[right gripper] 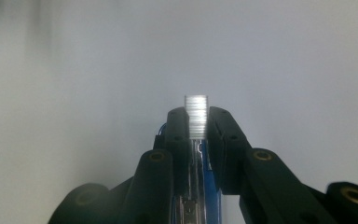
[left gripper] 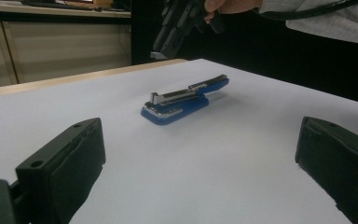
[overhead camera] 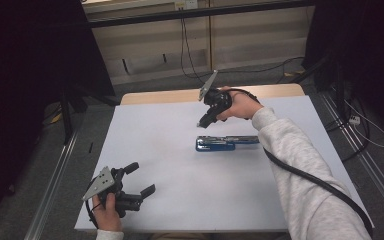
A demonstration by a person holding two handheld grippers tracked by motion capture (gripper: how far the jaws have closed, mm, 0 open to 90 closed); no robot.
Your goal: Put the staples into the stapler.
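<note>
Stapler (overhead camera: pixel 226 142) lies on the table (overhead camera: pixel 180 165), right of centre. Right gripper (overhead camera: pixel 203 120) hangs above its far left end; left gripper (overhead camera: pixel 140 179) sits at the near left corner.

Dim room, dark murky edges, pale evenly lit table sheet (overhead camera: pixel 180 200), soft faint shadows, close-up views slightly blurred

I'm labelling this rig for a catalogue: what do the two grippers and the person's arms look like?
Both grippers are black with two blocky fingers. The left gripper carries a grey three-cornered plate, as does the right gripper. A thick black cable trails from the right one along a light grey sleeve. The left wrist shows a similar light cuff.
</note>
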